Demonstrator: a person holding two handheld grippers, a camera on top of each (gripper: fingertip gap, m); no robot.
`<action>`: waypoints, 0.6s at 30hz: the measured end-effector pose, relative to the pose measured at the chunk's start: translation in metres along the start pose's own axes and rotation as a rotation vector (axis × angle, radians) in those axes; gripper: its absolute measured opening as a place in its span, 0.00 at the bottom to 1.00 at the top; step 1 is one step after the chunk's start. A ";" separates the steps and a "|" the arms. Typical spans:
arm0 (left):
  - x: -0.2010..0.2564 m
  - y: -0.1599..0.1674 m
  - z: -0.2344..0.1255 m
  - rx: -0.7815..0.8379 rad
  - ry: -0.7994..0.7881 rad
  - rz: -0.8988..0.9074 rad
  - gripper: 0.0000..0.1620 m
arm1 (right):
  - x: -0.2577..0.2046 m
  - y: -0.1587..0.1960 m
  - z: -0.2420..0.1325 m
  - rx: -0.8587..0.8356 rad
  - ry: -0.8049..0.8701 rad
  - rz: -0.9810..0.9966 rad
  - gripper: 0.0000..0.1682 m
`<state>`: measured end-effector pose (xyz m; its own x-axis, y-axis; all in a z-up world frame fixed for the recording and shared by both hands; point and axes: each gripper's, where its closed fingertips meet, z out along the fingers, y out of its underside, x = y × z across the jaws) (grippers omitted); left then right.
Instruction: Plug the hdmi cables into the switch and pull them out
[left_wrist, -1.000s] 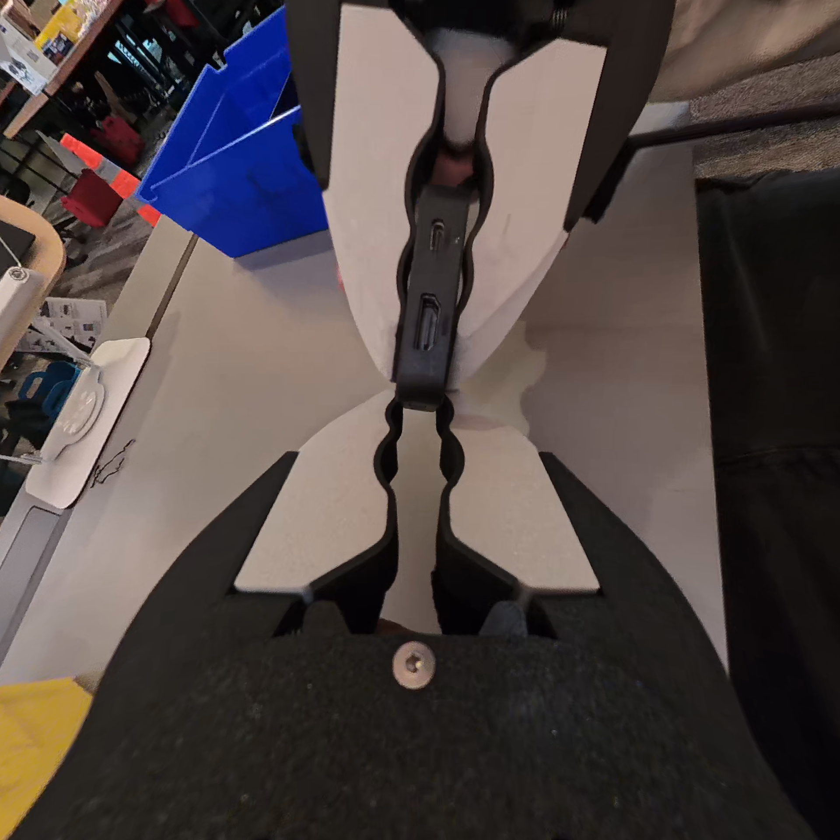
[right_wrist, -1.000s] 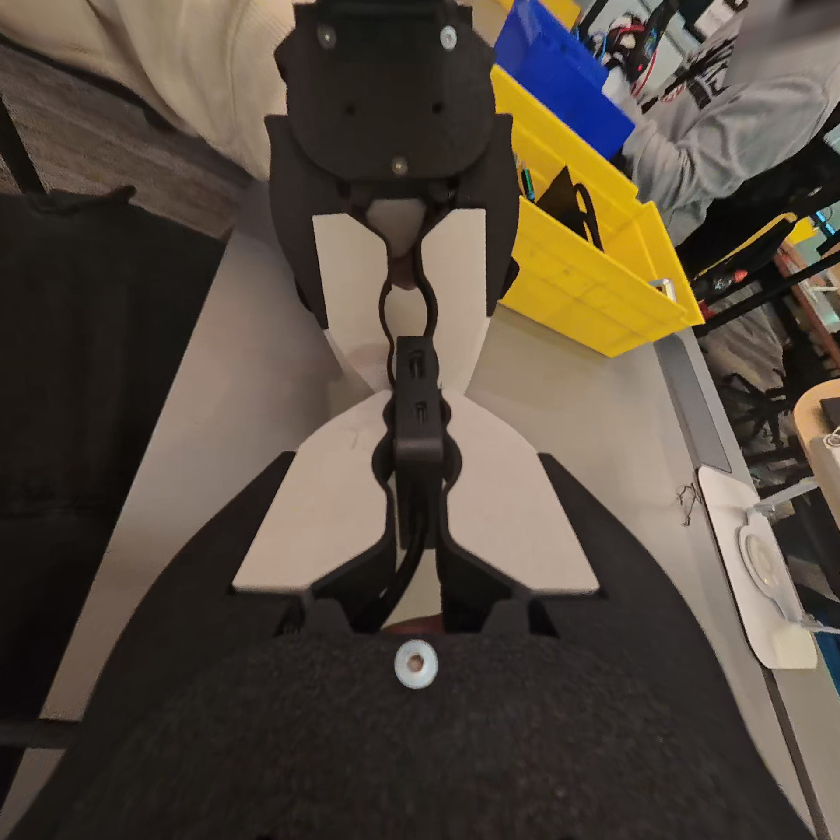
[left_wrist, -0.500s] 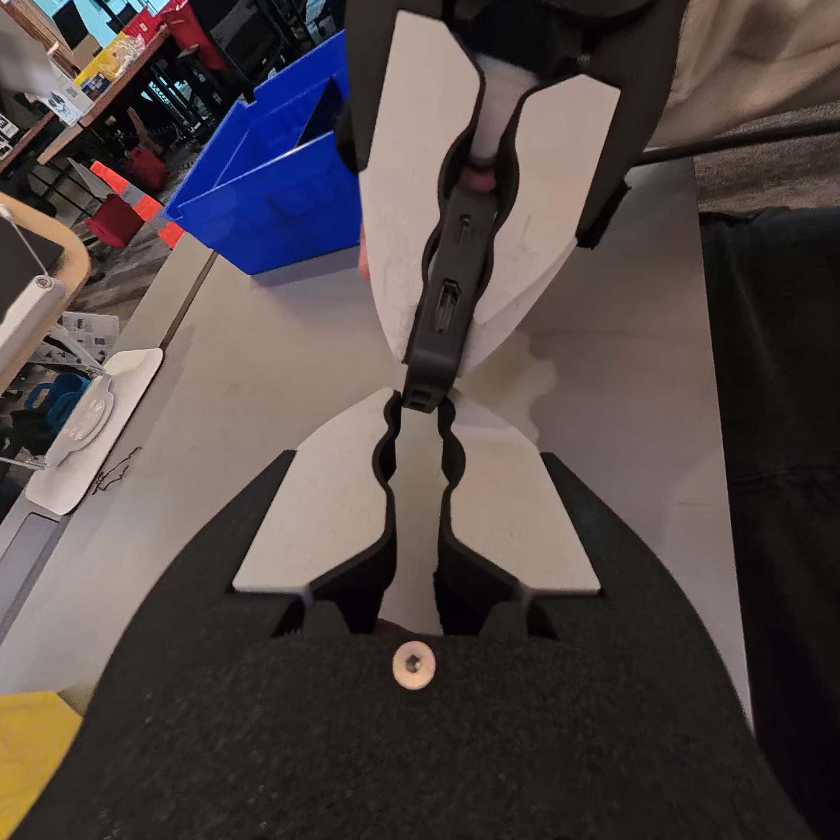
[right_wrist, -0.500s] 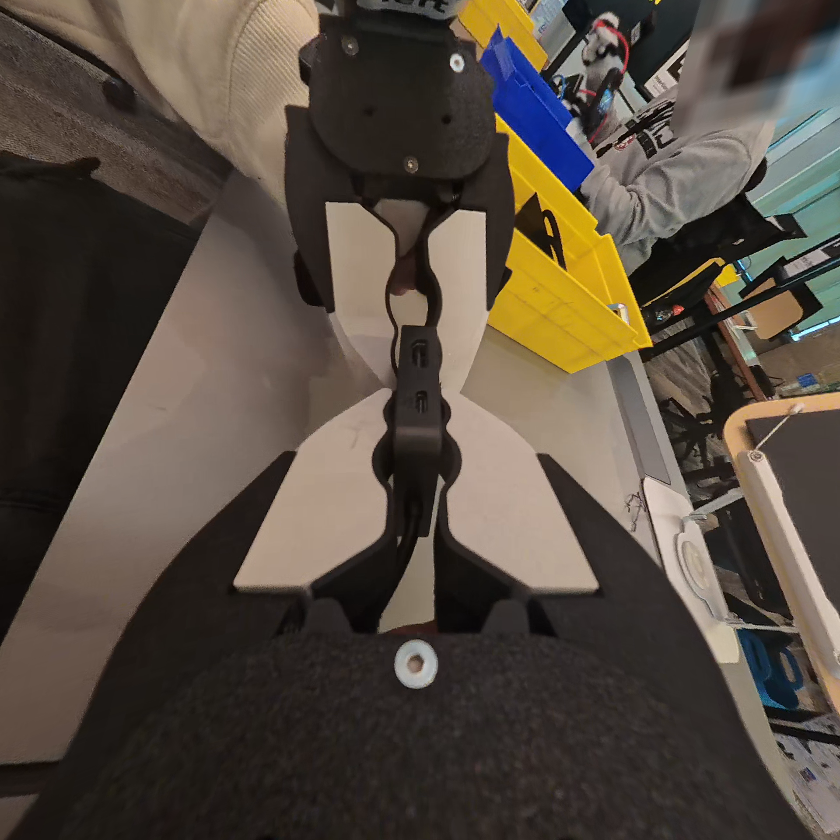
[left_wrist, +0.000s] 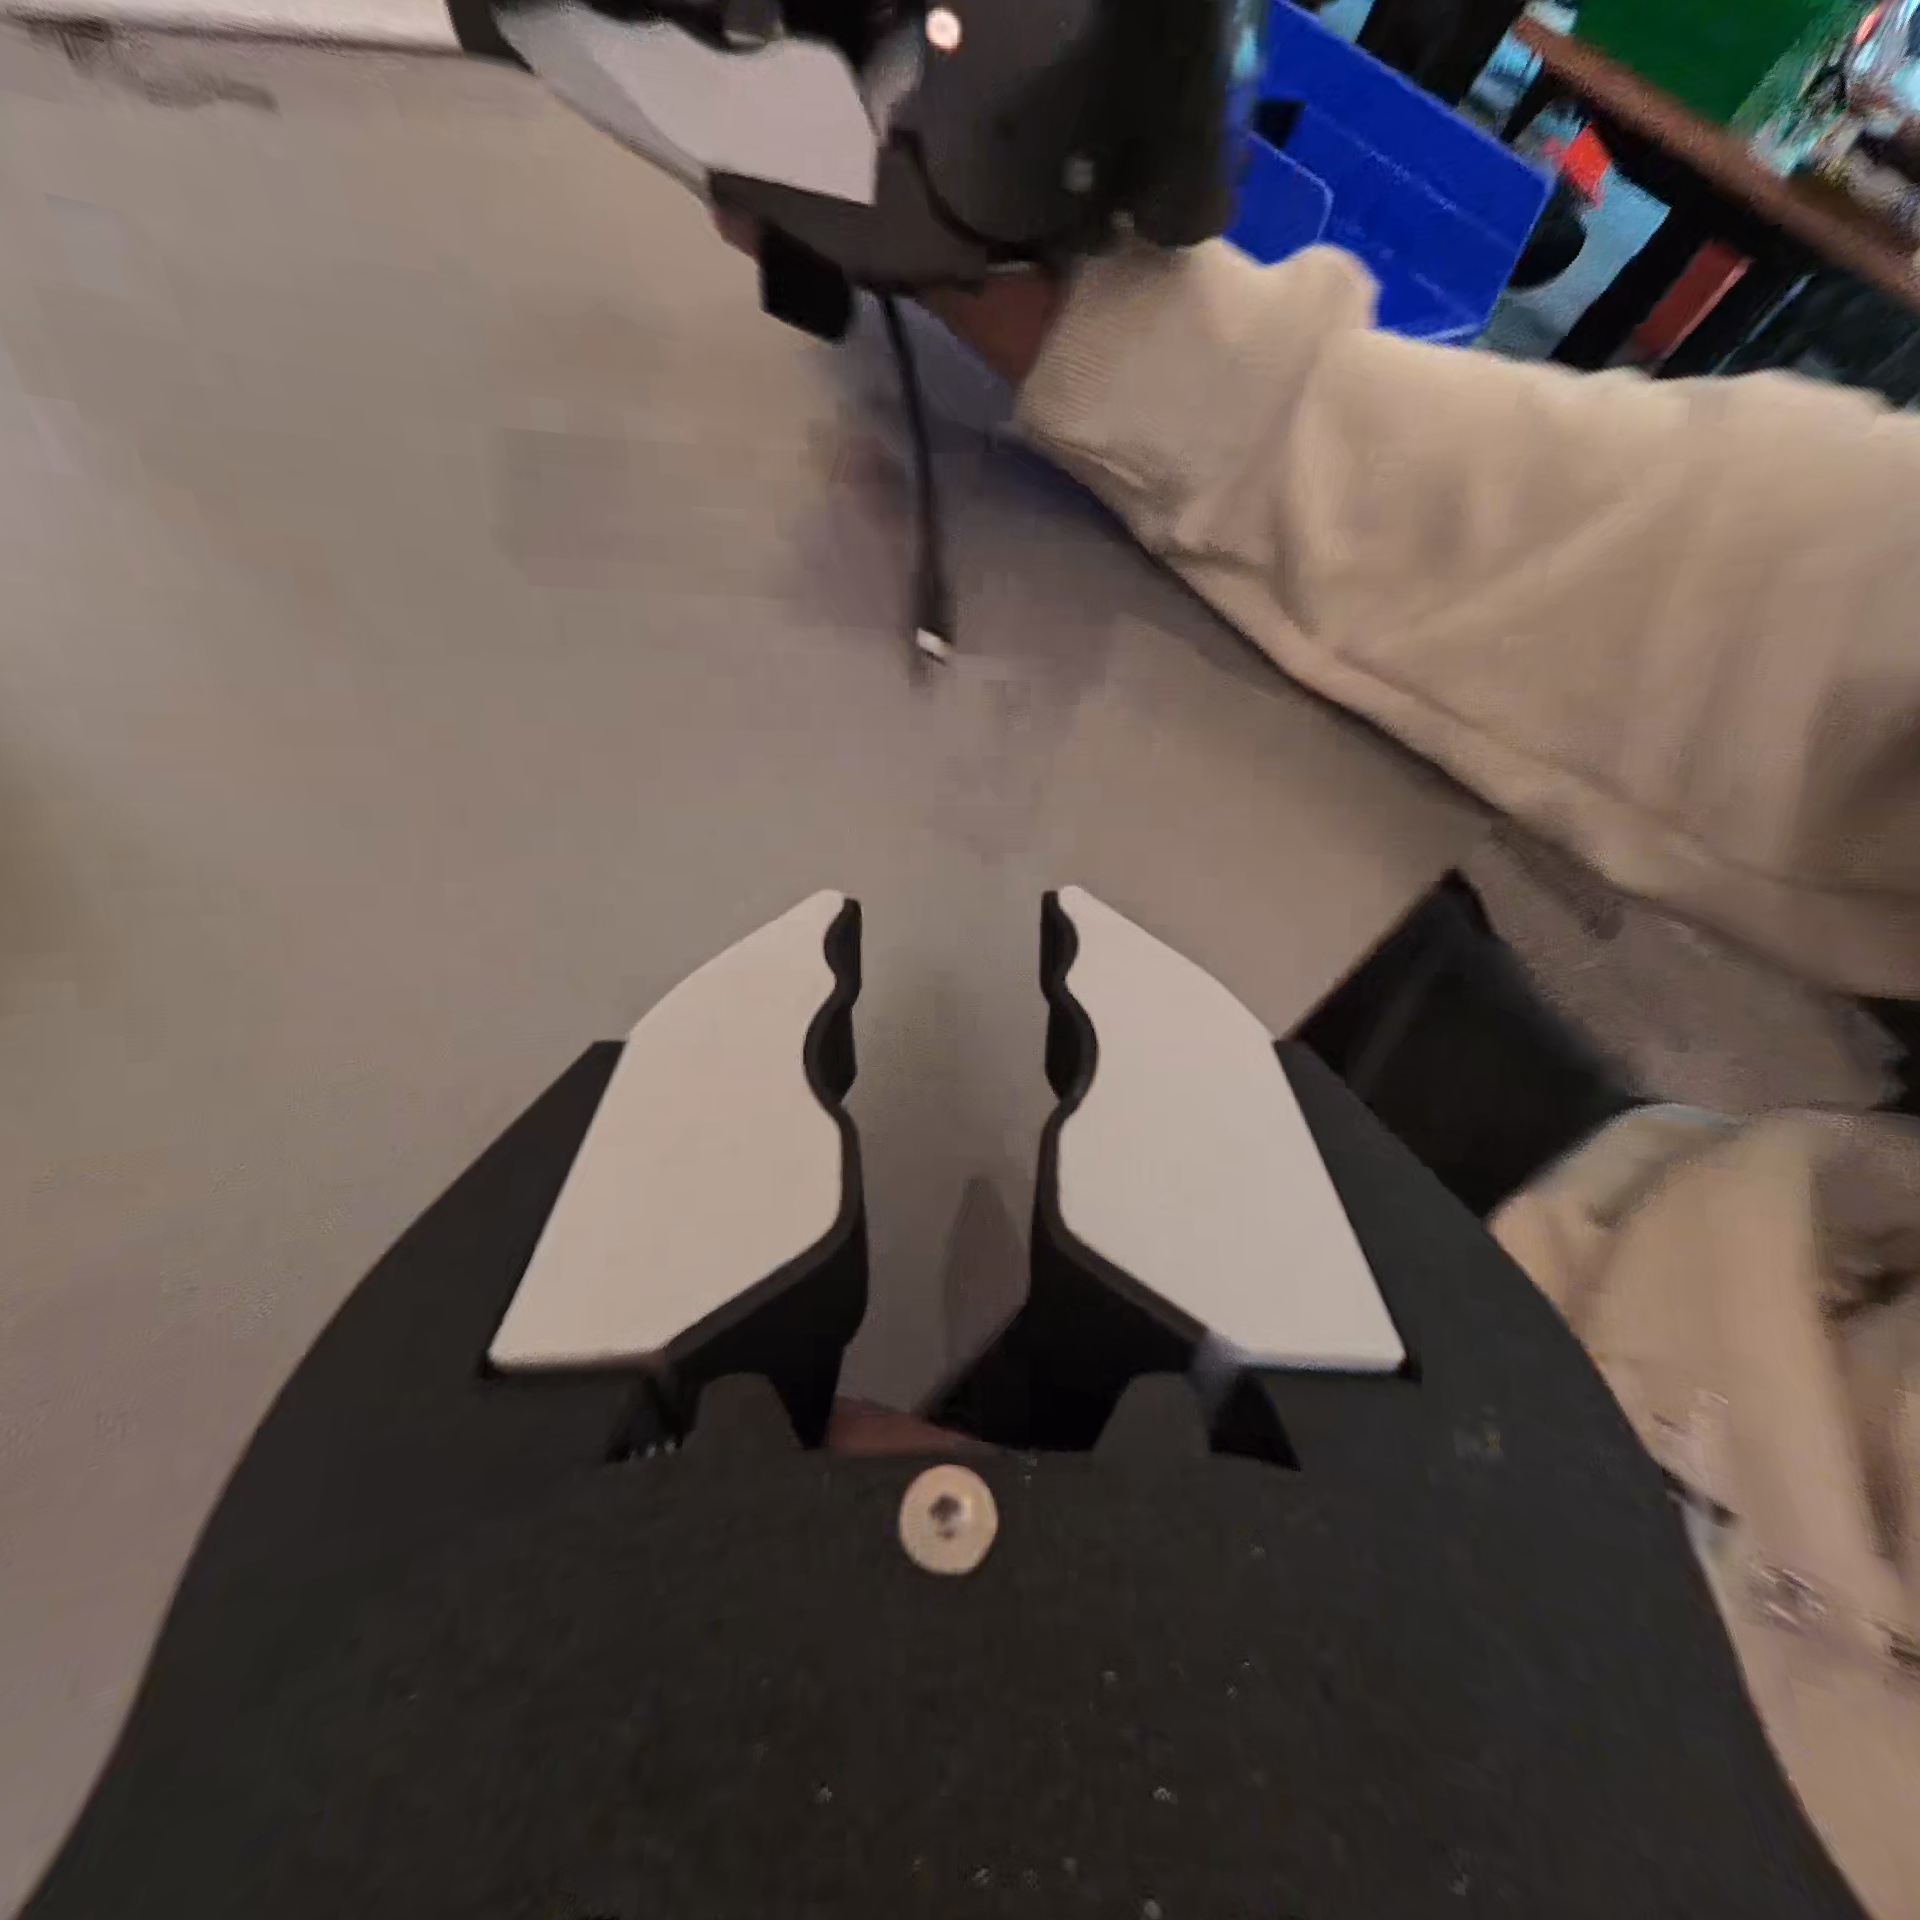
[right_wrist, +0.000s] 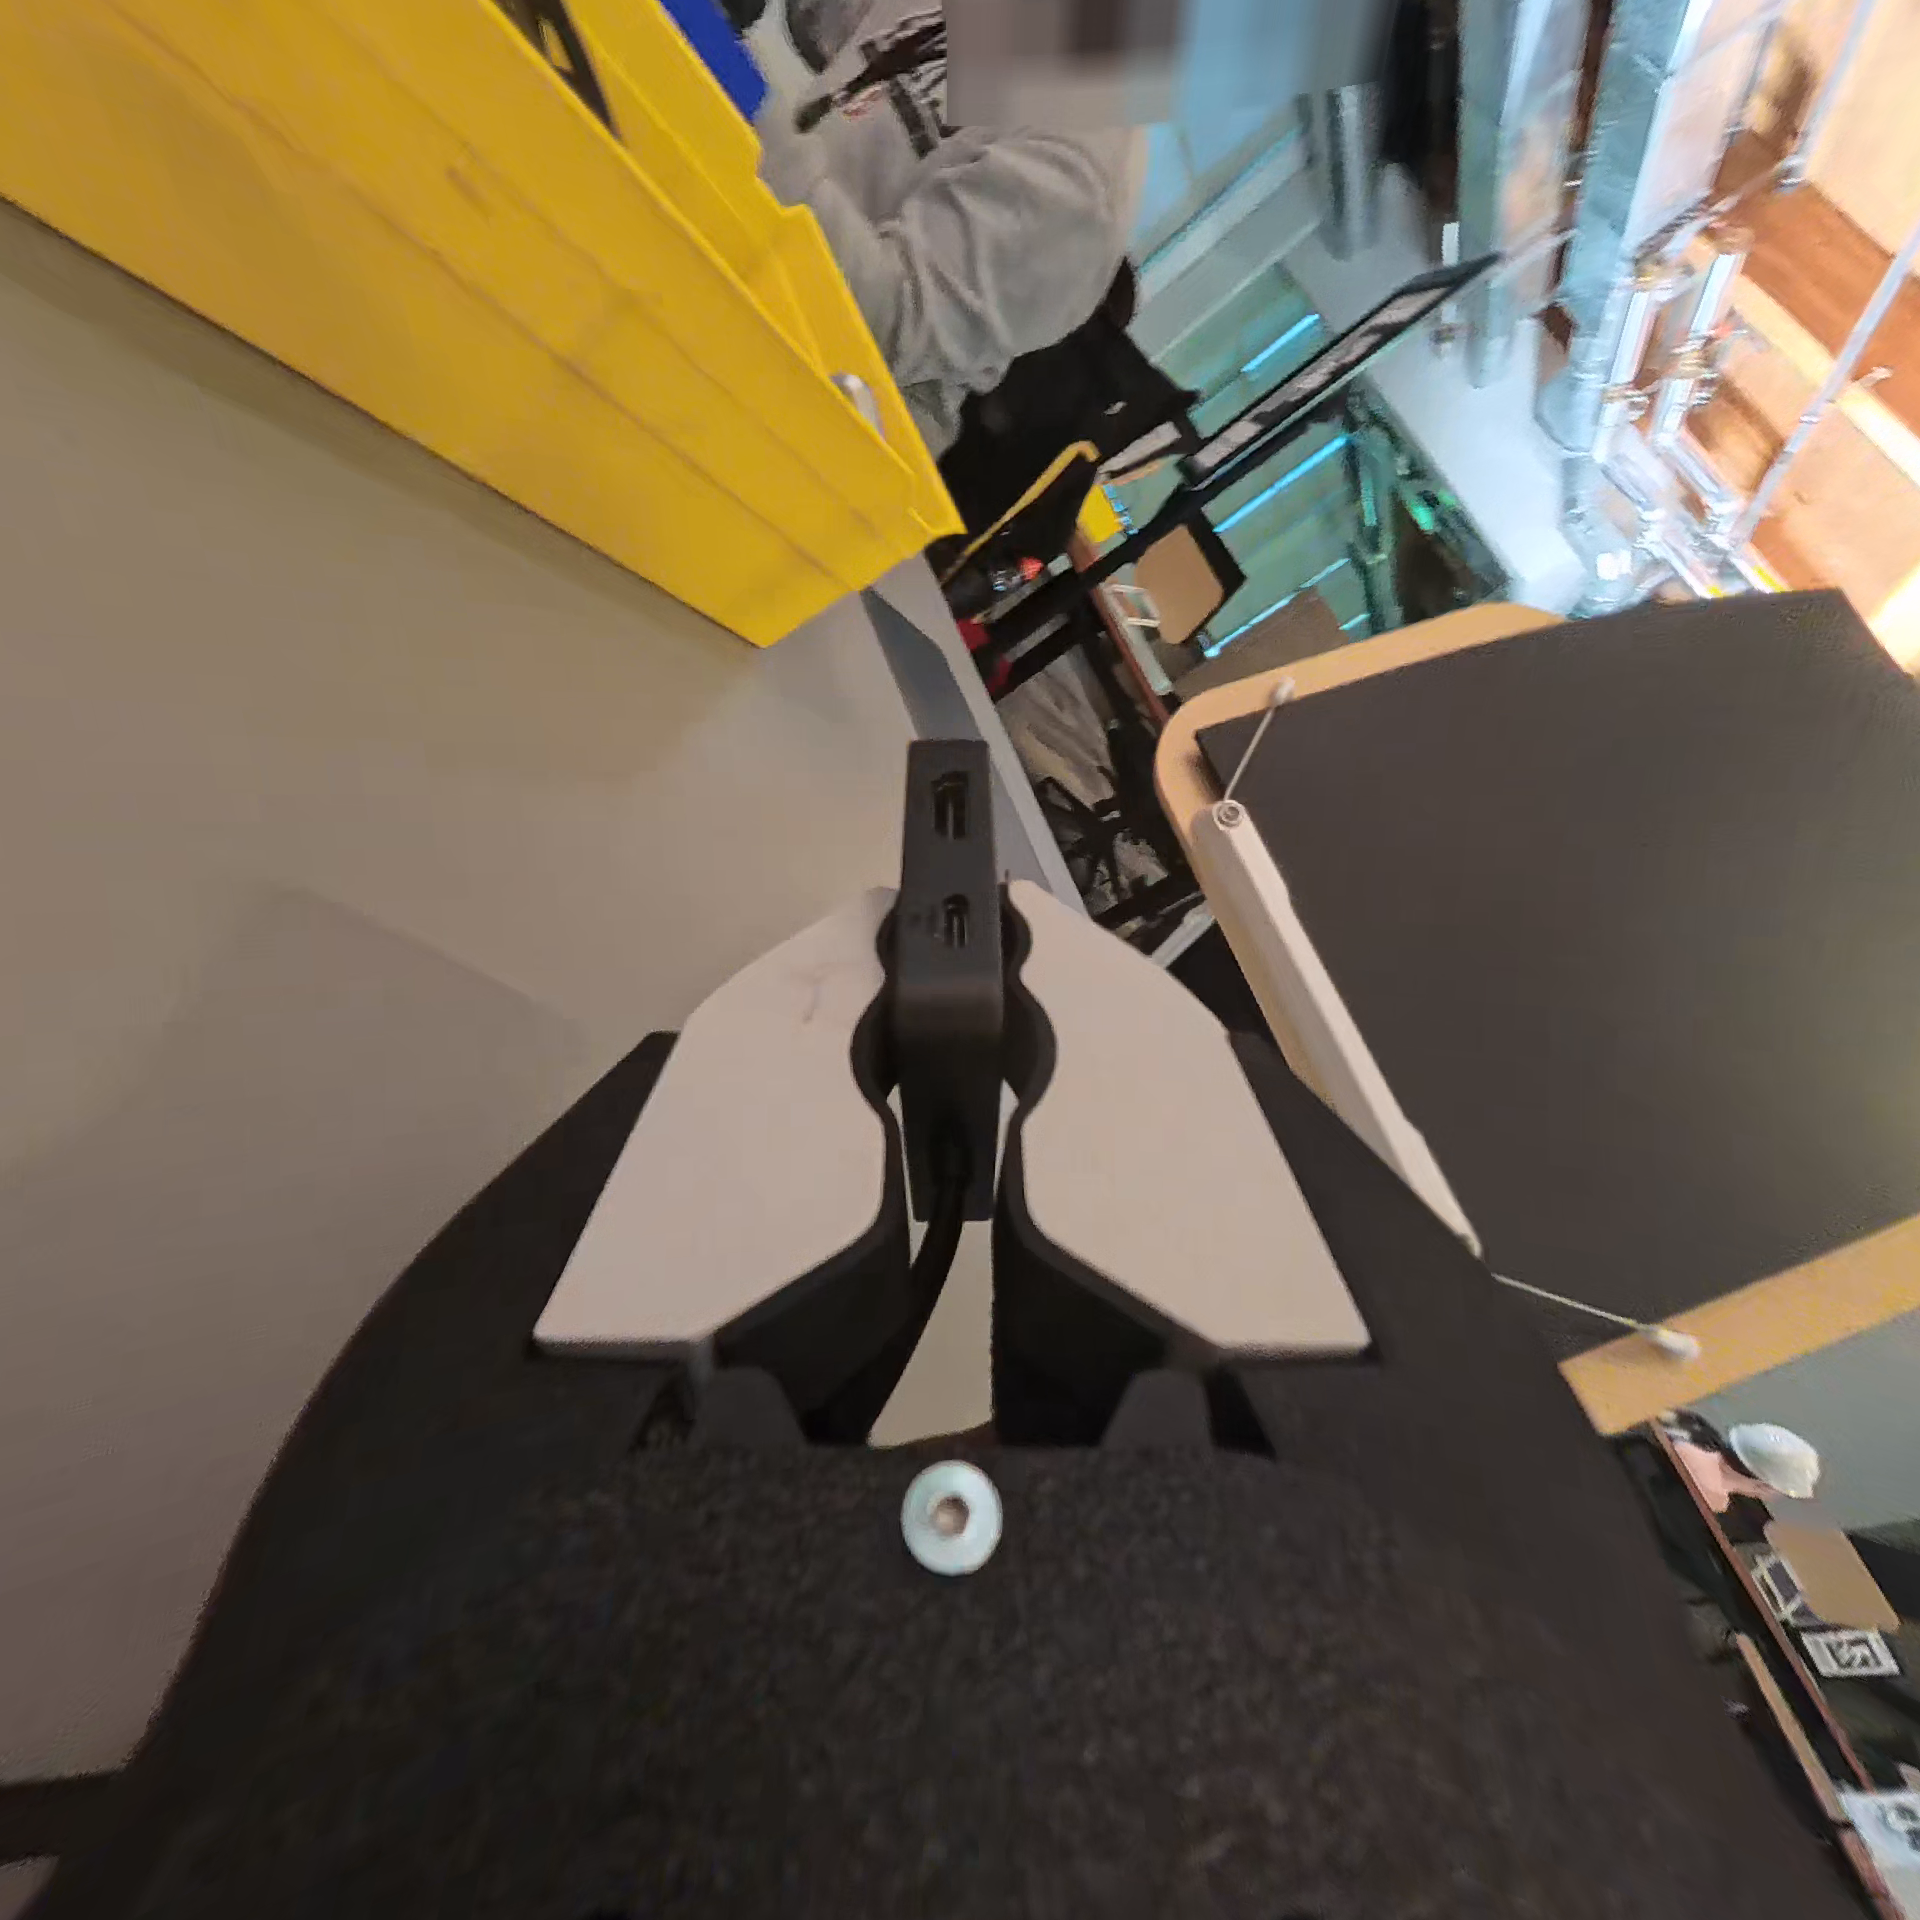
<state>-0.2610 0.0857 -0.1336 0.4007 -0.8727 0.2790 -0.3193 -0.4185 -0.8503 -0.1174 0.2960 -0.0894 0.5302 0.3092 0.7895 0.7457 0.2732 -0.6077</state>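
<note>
Black switch clamped upright in right gripper, cable seemingly dangling.

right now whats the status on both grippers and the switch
Left gripper open, empty, over bare table. Right gripper shut on switch, its ports empty, its cable dangling. No hdmi cable in view. Yellow bin nearby, not blocking.

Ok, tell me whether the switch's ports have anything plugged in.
Empty. The switch, clamped in the right gripper, shows two open ports on its facing edge; only its own cable trails behind.
</note>
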 end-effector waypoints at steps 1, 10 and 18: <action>0.002 0.007 -0.007 0.006 -0.007 -0.025 0.20 | -0.001 0.004 0.006 0.012 0.025 0.015 0.08; -0.057 0.010 -0.035 0.042 -0.234 -0.065 0.31 | -0.026 -0.009 0.010 0.092 0.037 -0.138 0.08; -0.128 0.004 -0.072 0.003 -0.574 0.114 0.29 | -0.026 -0.006 0.011 0.080 0.034 -0.134 0.08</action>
<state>-0.3753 0.1781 -0.1404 0.7650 -0.6362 -0.1000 -0.3858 -0.3284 -0.8622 -0.1399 0.2965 -0.1068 0.4424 0.2340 0.8658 0.7771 0.3819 -0.5003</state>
